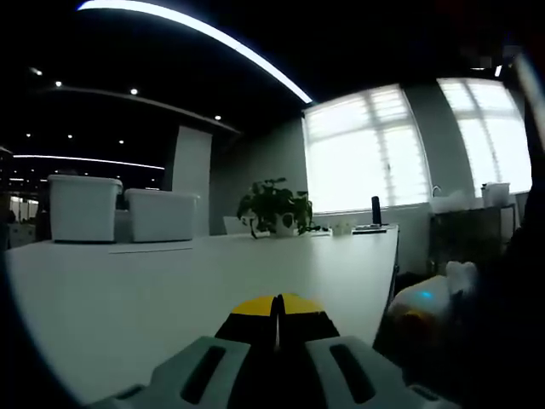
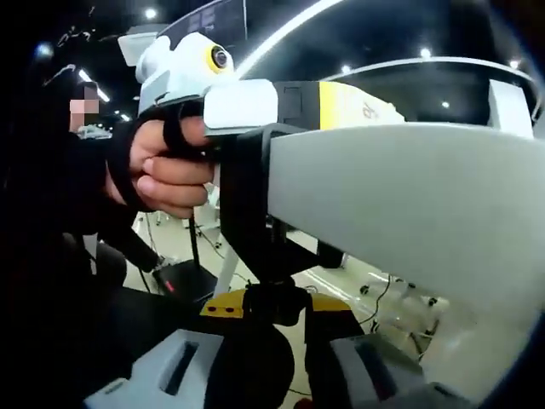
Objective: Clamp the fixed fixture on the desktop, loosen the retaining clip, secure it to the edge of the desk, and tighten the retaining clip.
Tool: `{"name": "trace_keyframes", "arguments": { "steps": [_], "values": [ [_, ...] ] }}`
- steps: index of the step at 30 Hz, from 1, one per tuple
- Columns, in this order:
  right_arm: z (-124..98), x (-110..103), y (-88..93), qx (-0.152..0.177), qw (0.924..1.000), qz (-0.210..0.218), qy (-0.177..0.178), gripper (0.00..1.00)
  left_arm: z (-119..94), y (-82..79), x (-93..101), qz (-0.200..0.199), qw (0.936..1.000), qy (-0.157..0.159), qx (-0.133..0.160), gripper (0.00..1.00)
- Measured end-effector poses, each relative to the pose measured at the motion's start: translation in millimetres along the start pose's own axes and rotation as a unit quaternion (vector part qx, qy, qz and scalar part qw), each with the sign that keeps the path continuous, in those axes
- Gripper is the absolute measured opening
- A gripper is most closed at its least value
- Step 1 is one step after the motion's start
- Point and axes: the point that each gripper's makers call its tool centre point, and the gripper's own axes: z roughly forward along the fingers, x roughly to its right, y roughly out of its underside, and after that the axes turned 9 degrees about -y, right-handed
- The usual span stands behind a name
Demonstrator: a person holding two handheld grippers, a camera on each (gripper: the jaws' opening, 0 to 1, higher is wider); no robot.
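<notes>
In the left gripper view, the left gripper [image 1: 275, 317] had its yellow-tipped jaws pressed together with nothing between them, resting low over the broad white desktop [image 1: 170, 290]. Farther back stood two white plastic storage bins [image 1: 83, 207], then a green potted plant [image 1: 274, 206] by the windows. In the right gripper view, the right gripper [image 2: 271, 308] was clenched on the knob of the black clamp fixture [image 2: 255, 230], which gripped the white desk edge [image 2: 400, 204]; beyond, a gloved hand [image 2: 162, 166] held the other gripper.
</notes>
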Motion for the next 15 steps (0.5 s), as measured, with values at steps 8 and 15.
{"name": "trace_keyframes", "arguments": {
  "steps": [8,15],
  "values": [
    [-3.2,1.9,-4.6,0.003,0.9977,0.012,0.066,0.26,0.4,-1.2,-0.1,0.001,1.0000,-0.001,0.001,0.01],
    [-21.9,1.3,3.4,-0.012,0.9807,0.031,0.193,0.47,0.6,-2.8,-0.3,0.005,0.9999,-0.007,0.006,0.01]
  ]
}}
